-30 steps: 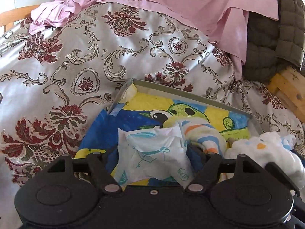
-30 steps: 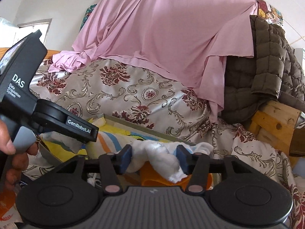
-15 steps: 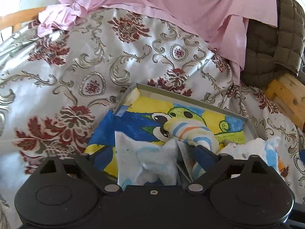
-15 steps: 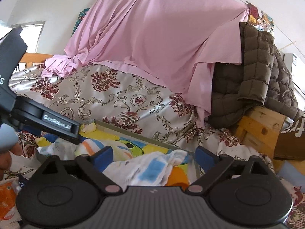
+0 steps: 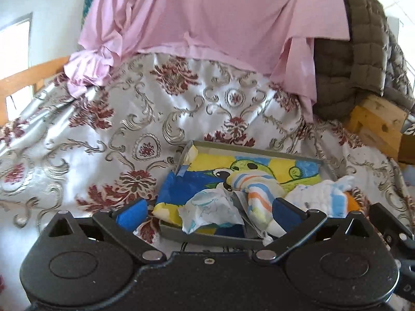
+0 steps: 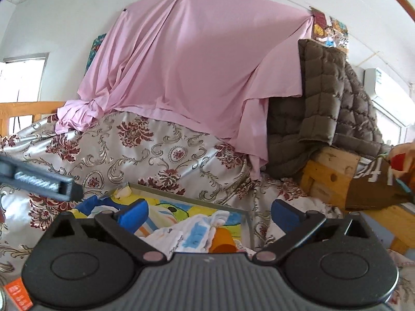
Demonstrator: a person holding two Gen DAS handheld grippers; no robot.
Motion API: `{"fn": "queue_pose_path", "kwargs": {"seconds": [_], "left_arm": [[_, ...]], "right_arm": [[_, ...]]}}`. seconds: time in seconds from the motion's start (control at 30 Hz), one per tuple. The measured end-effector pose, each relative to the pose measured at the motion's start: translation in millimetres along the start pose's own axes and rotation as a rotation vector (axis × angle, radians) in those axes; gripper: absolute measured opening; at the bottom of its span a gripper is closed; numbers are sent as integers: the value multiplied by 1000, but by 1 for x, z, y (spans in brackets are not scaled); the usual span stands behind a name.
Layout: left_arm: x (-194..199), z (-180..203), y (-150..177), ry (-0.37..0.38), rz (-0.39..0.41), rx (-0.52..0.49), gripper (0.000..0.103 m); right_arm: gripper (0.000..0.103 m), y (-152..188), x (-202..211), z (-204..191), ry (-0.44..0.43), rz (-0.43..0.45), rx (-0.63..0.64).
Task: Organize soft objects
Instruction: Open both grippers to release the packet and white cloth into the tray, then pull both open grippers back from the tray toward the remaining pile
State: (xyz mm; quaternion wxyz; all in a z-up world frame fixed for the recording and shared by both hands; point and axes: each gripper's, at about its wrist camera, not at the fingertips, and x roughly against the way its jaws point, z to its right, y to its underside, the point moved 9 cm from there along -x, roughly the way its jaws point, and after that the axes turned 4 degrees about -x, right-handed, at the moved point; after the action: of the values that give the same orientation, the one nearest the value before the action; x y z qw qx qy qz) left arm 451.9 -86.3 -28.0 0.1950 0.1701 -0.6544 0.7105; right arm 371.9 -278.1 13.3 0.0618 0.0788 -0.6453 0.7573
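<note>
Nearest, the left claw [image 5: 208,211] stands wide with nothing between its pads; its jaws have just been opening. Just beyond and below it, inside the grey tray [image 5: 207,237], lies the crumpled white cloth [image 5: 210,211], and to its right the striped roll [image 5: 255,194], its long axis running near to far. The right claw [image 6: 208,213] is likewise wide and bare, its jaws also just opened; under it, at the tray's right end, rests the white bundle with a blue patch [image 6: 186,235] beside an orange piece [image 6: 223,241]. Each claw is therefore the nearer one to the cloth directly below and ahead of it. The tray sits on a flowered bedspread [image 5: 116,119]; farther back hang a pink sheet [image 6: 186,72] and a quilted brown jacket [image 6: 324,98].
</note>
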Motion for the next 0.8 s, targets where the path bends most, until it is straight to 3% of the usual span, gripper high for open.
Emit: {"fn": "queue_pose_path", "kwargs": {"seconds": [0.17, 0.47, 0.8], "left_arm": [[50, 1, 15, -11, 79, -31, 102], [124, -2, 55, 17, 152, -91, 102], [158, -5, 107, 69, 107, -125, 102]], "right_arm": [[103, -2, 38, 11, 14, 30, -65], [103, 18, 105, 20, 11, 63, -184], [103, 44, 152, 2, 4, 28, -209]]}}
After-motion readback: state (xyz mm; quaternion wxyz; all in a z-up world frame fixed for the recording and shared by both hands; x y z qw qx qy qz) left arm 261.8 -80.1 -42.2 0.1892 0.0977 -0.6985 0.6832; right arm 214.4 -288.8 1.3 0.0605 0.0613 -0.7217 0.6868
